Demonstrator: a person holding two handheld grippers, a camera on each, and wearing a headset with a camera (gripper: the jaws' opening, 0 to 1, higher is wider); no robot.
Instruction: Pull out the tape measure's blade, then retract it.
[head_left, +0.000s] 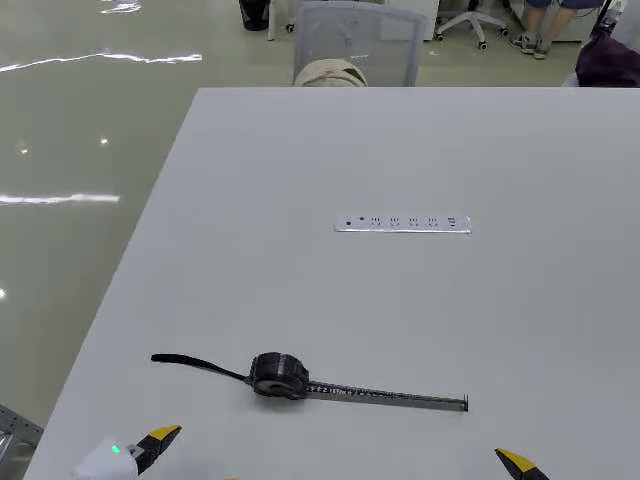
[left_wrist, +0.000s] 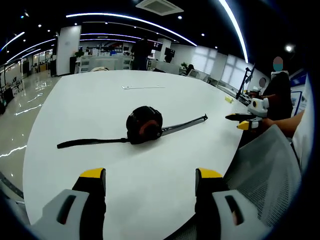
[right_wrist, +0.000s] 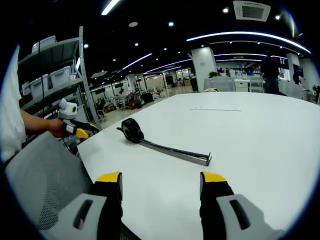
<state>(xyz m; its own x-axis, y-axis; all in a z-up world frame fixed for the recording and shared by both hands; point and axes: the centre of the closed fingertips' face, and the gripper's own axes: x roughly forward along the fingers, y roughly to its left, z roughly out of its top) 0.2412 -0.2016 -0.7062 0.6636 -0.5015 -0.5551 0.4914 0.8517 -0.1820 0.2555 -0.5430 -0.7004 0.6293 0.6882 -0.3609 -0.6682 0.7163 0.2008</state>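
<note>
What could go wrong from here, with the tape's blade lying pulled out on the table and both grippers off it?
Two likely risks. The blade is out, and neither the left gripper nor the right gripper holds the case: retracting could whip the blade back and skid the case across the smooth table. The strap trails toward the left gripper, which might catch it instead of the case.

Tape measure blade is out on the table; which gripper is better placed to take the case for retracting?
Probably left. The left gripper, open, faces the case head-on, while the right gripper, also open, sits nearer the blade's end, farther from the case.
</note>
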